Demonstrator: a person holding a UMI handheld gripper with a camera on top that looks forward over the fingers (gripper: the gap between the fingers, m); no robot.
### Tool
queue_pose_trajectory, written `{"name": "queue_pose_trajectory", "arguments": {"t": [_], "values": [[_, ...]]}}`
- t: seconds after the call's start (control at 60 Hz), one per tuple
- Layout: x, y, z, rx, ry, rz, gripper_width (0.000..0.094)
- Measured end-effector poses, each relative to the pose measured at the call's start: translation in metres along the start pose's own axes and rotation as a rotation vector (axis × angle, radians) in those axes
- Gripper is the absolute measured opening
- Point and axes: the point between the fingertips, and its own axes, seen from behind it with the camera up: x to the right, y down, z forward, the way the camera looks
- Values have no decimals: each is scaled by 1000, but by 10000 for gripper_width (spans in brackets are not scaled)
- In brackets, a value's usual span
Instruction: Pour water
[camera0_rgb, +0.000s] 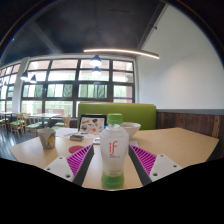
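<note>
A clear plastic bottle (113, 152) with a green cap, a white label with red letters and greenish liquid in its lower part stands upright between my fingers. My gripper (112, 150) is shut on the bottle, one magenta pad (83, 156) pressing its left side and the other its right side. The bottle's base is hidden below the fingers. Just beyond the bottle, to its right, a white bowl-like cup (131, 128) rests on the light wooden table (185, 142).
A small framed screen (91, 124) and a yellowish box (47, 136) stand on the table beyond my left finger. Behind the table is a green bench back (135, 112), with large windows further off and more tables and chairs at the far left.
</note>
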Motion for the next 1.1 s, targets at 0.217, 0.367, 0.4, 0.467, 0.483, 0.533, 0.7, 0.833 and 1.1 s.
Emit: {"name": "queue_pose_trajectory", "arguments": {"t": [0.217, 0.367, 0.4, 0.467, 0.483, 0.533, 0.7, 0.833, 1.1], "values": [[13, 6, 37, -13, 124, 0, 424], [12, 7, 37, -26, 121, 4, 307], [12, 7, 38, -31, 119, -8, 308], [9, 6, 38, -52, 123, -44, 277], [5, 4, 38, -58, 128, -66, 277], [0, -10, 40, -54, 139, -134, 277], [-48, -86, 73, -33, 159, -501, 277], [-119, -129, 110, -30, 179, -999, 277], [-221, -93, 159, -30, 194, -2012, 279]]}}
